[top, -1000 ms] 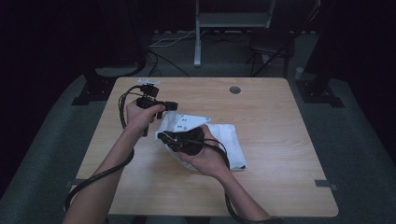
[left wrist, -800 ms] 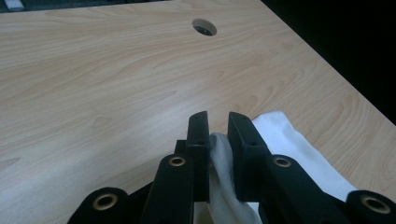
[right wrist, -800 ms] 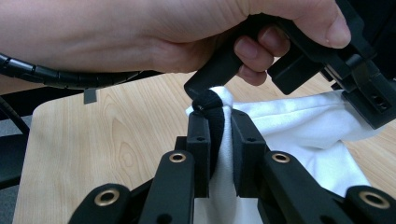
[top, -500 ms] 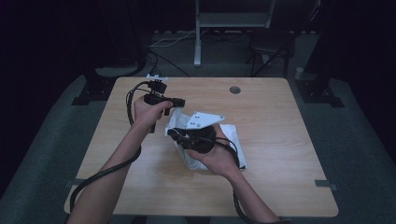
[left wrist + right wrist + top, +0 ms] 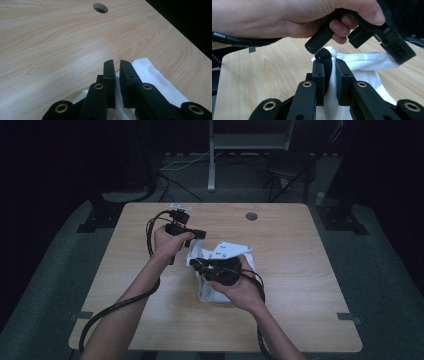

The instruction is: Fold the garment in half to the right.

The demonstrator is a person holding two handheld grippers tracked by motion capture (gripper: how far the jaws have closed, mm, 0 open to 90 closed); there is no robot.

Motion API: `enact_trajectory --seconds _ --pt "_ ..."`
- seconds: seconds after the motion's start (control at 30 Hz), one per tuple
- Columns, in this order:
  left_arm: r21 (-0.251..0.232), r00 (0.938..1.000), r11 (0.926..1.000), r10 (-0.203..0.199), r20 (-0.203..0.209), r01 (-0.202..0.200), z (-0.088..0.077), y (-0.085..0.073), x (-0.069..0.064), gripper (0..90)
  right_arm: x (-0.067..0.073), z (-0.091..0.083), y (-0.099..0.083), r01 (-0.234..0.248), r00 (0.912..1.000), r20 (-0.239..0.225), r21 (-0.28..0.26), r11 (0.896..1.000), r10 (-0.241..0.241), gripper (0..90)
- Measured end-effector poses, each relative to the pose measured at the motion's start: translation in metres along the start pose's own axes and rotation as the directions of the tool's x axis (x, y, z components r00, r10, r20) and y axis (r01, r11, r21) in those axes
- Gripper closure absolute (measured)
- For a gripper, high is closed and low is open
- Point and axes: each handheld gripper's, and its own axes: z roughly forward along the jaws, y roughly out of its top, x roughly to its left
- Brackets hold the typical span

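A white cloth (image 5: 225,251) with a black trim lies bunched in the middle of the wooden table (image 5: 310,280). My right gripper (image 5: 196,264) points left and is shut on a fold of it; in the right gripper view the white cloth (image 5: 362,60) and its black trim (image 5: 325,53) sit pinched between the jaws (image 5: 330,62). My left gripper (image 5: 199,236) is at the cloth's far left corner. Its jaws (image 5: 116,63) have just been closing and stand almost together, with white cloth (image 5: 155,75) between them. From the right gripper view, the left gripper (image 5: 398,51) pulls the cloth taut.
A round cable hole (image 5: 251,216) is in the table's far side, also seen from the left gripper view as a hole (image 5: 100,8). Behind the table stand a metal frame (image 5: 212,165) and dark chair legs (image 5: 290,175). Black cables trail from both grippers over the table.
Both hands have shifted to the right. The cloth, flatter a second ago, is now gathered and lifted between the two grippers.
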Motion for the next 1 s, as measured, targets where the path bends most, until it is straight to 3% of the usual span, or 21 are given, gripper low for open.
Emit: enact_trajectory --seconds 0.47,0.7,1.0 --pt "0.019 0.9996 0.9996 0.023 -0.014 -0.023 0.007 0.002 -0.007 88.2 -0.007 -0.014 -0.009 -0.021 0.9992 0.035 -0.006 1.000 0.021 80.1" --pt "0.006 0.9989 0.9994 0.034 -0.032 -0.033 0.007 0.004 -0.012 88.3 -0.007 -0.020 -0.010 -0.001 0.9978 0.067 -0.002 1.000 0.001 80.1" --pt "-0.014 0.9983 0.9987 0.049 -0.032 -0.050 0.005 0.009 -0.019 88.2 -0.012 -0.032 -0.017 -0.028 0.9945 0.100 -0.016 0.999 0.029 80.0"
